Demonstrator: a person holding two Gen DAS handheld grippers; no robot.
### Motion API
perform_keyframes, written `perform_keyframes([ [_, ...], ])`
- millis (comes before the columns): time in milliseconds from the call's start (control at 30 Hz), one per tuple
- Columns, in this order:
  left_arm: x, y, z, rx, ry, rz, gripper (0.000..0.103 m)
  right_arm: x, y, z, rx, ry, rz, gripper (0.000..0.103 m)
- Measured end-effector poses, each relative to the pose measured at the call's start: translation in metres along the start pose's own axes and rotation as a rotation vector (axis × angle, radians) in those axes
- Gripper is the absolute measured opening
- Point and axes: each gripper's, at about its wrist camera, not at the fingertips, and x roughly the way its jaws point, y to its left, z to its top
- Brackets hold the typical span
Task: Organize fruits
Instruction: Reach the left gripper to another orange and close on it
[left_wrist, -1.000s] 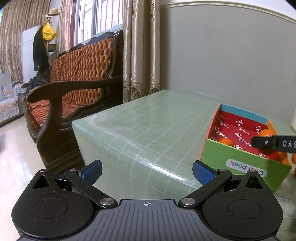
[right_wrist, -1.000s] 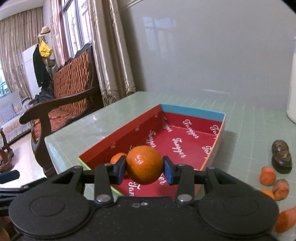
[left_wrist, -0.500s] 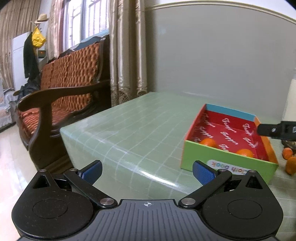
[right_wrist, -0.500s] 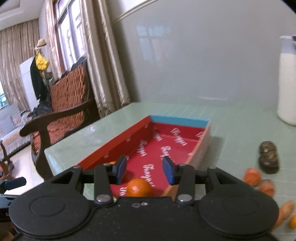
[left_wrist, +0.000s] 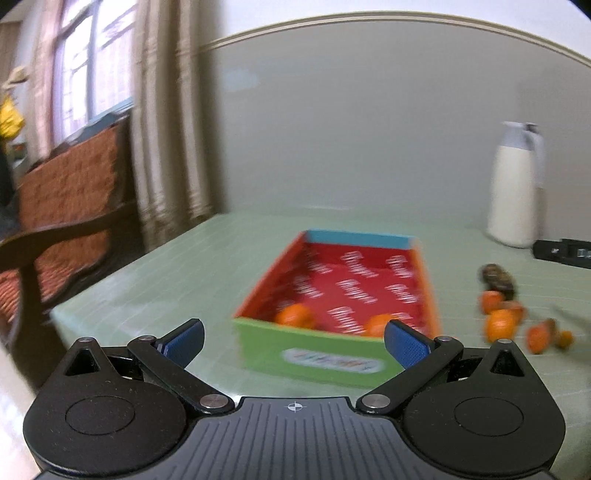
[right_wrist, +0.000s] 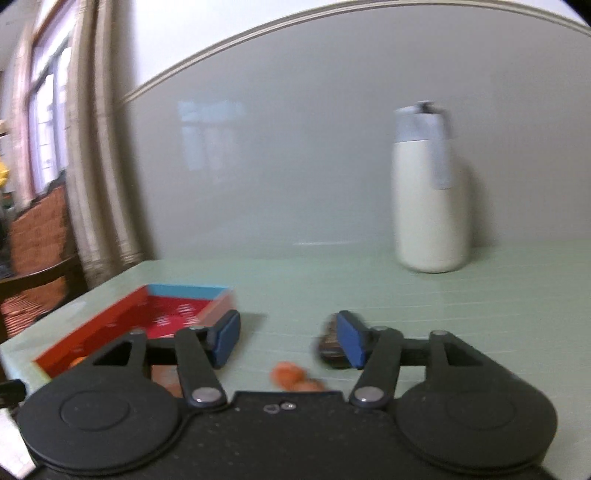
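From the left wrist view, the left tool (left_wrist: 293, 338) hangs wide open with nothing between its blue pads (left_wrist: 183, 341), held low at the near edge of the green desk (left_wrist: 192, 280). Straight ahead sits the box (left_wrist: 332, 354), green on its near wall, red inside, blue along the far rim. Two oranges (left_wrist: 295, 316) lie on its floor against the near wall, one toward the left, the other (left_wrist: 378, 324) toward the right. To the right of the box, out on the desk, a loose cluster of small oranges (left_wrist: 499, 325) lies near a dark fruit (left_wrist: 496, 278). A white jug (left_wrist: 515, 192) stands upright by the wall, well behind them. A black piece of the right tool (left_wrist: 563, 252) pokes in at the right edge. A wooden chair (left_wrist: 66, 218) and curtains (left_wrist: 166, 129) are off to the left. The picture is blurred.

From the right wrist view, the right tool (right_wrist: 288, 341) is open too, gripping nothing, and sits over the desk (right_wrist: 480, 295) to the right of the box (right_wrist: 110, 325). Between its fingers, loose oranges (right_wrist: 286, 371) rest on the desk, and the dark fruit (right_wrist: 330, 350) shows just behind the right pad (right_wrist: 352, 343). One orange (right_wrist: 77, 362) peeks out at the box's near end. The jug (right_wrist: 428, 192) stands ahead to the right, against the wall.
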Motion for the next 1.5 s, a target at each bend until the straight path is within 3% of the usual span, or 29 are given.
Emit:
perform_keyframes([
  [333, -0.003, -0.08, 0.015, 0.144, -0.018, -0.227, 0.103, -0.025, -0.053, -0.012, 0.05, -0.029, -0.153, 0.066],
  [700, 0.005, -0.136, 0.011, 0.232, 0.017, -0.337, 0.103, -0.057, -0.105, -0.024, 0.135, -0.04, -0.278, 0.078],
  [833, 0.01, -0.149, 0.009, 0.266, 0.015, -0.34, 0.103, -0.066, -0.12, -0.029, 0.157, -0.046, -0.302, 0.08],
  [1267, 0.042, -0.157, 0.012, 0.247, 0.063, -0.305, 0.102, -0.082, -0.139, -0.034, 0.213, -0.05, -0.325, 0.08],
  [1400, 0.052, -0.163, 0.009, 0.27, 0.089, -0.298, 0.089, -0.08, -0.138, -0.034, 0.216, -0.047, -0.324, 0.08],
  [1500, 0.062, -0.163, 0.009, 0.252, 0.126, -0.297, 0.085, -0.08, -0.138, -0.033, 0.215, -0.048, -0.318, 0.08],
])
